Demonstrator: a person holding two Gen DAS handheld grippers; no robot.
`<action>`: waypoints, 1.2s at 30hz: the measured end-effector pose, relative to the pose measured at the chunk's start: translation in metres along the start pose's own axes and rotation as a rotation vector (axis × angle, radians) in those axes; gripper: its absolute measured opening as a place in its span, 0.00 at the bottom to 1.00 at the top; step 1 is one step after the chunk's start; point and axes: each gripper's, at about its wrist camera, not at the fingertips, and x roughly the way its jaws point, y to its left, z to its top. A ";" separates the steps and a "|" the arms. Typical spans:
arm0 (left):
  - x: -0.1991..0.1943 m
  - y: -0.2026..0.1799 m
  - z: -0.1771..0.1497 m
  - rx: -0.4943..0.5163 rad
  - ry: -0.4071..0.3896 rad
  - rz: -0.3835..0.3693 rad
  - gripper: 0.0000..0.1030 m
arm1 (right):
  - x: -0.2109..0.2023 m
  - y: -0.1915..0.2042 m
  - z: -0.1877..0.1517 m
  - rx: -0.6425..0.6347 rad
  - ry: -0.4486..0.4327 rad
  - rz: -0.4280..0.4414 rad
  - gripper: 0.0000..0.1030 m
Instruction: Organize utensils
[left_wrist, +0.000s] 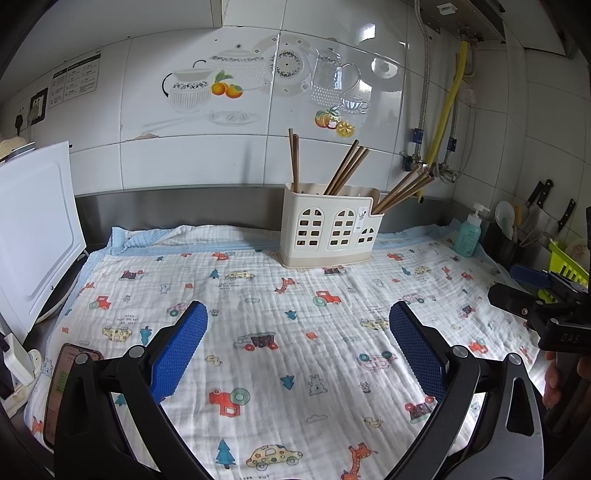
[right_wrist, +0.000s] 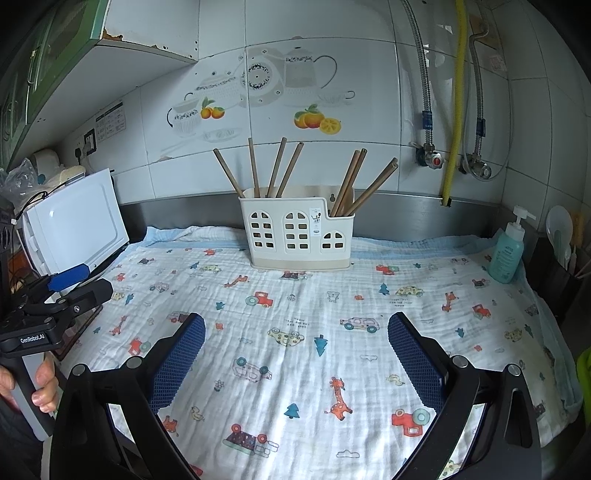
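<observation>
A cream plastic utensil holder (left_wrist: 328, 225) (right_wrist: 297, 234) with window cut-outs stands at the back of the patterned cloth (left_wrist: 280, 325) (right_wrist: 303, 332). Several brown wooden chopsticks (left_wrist: 345, 168) (right_wrist: 275, 168) lean upright in its compartments. My left gripper (left_wrist: 297, 314) is open over the cloth, well short of the holder, nothing between its blue pads. My right gripper (right_wrist: 295, 325) is also open and empty, hovering above the cloth in front of the holder. Each gripper shows at the edge of the other's view, held by a hand (right_wrist: 44, 384).
A white board (left_wrist: 33, 236) leans at the left. A phone (left_wrist: 61, 384) lies at the cloth's left edge. A teal soap pump bottle (right_wrist: 508, 251), knives (left_wrist: 539, 199) and a green rack (left_wrist: 567, 262) crowd the right. Pipes and valves (right_wrist: 436, 158) line the tiled wall.
</observation>
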 end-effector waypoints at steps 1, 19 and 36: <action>0.000 0.000 0.000 0.000 0.000 -0.001 0.95 | 0.000 0.000 0.000 0.000 0.000 0.000 0.93; 0.000 0.001 0.000 -0.003 0.000 -0.001 0.95 | 0.001 0.001 0.000 0.000 -0.001 0.006 0.93; 0.002 -0.005 -0.003 0.015 0.007 0.020 0.95 | 0.001 -0.004 -0.003 0.013 -0.001 0.006 0.93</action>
